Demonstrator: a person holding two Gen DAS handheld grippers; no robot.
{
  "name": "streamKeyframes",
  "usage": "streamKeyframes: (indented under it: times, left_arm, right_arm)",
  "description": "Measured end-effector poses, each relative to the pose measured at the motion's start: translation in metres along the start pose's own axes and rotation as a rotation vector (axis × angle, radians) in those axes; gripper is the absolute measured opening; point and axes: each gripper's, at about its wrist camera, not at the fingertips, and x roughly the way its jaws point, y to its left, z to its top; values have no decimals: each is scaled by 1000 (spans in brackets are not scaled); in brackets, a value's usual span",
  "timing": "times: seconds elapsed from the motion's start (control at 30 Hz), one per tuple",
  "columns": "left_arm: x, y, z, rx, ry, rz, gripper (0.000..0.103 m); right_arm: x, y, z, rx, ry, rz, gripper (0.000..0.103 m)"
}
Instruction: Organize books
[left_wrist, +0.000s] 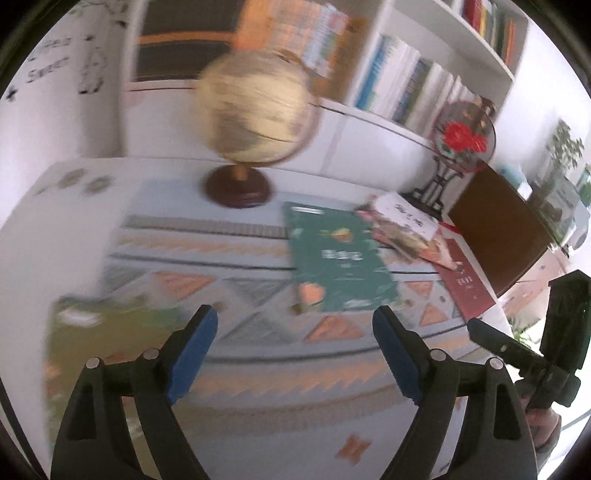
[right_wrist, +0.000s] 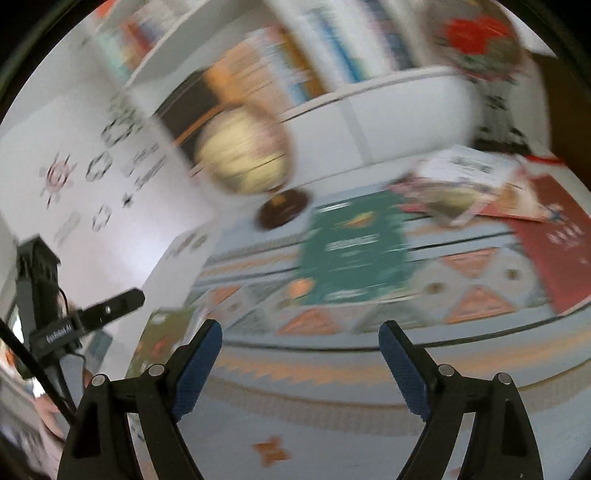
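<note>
A dark green book (left_wrist: 340, 258) (right_wrist: 354, 251) lies flat on the patterned tablecloth (left_wrist: 229, 288) (right_wrist: 472, 273). To its right an illustrated book (left_wrist: 402, 225) (right_wrist: 458, 184) rests partly on a red book (left_wrist: 465, 284) (right_wrist: 557, 243). An olive-green book (left_wrist: 92, 343) (right_wrist: 166, 332) lies at the near left, blurred. My left gripper (left_wrist: 295, 319) hangs open above the cloth in front of the green book, nothing between its blue pads. My right gripper (right_wrist: 301, 328) is open too, empty, short of the same book.
A globe (left_wrist: 255, 110) (right_wrist: 240, 155) on a wooden base stands behind the books. A round fan ornament with red flowers (left_wrist: 465, 136) stands at the back right beside a brown board (left_wrist: 498, 229). White bookshelves (left_wrist: 406, 85) line the wall behind.
</note>
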Motion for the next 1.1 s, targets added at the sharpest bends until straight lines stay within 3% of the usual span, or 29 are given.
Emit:
streamKeyframes:
  times: [0.1,0.2,0.37,0.43,0.5,0.6,0.8,1.1]
  left_arm:
    - [47,-22,12,-54,61,0,85]
    - [95,-44,25,-95,110,-54,85]
    - [170,-94,60,23,126,-58,85]
    - [205,-109,75,61,165,-106,85]
    - [231,-118,88,78,186,-102,85]
    - [269,-124,109,99,209,-102,85]
    - [322,-117,135,44,262,-169,85]
    - [328,-129,132,120,263,-235,87]
  right_arm:
    - [-5,-49,24,43,-5,-18,86]
    - [-16,-89,48,41,-75,-73,86]
    - [6,-167,87,229,-118,-23,86]
    - [20,-186,95,285,-137,1,86]
    - [37,-199,100,329,-132,12,86]
    - [56,-203,107,346,-123,40,86]
    - [85,-202,114,300,-117,-24,86]
    - [104,-198,121,265,-75,26,87]
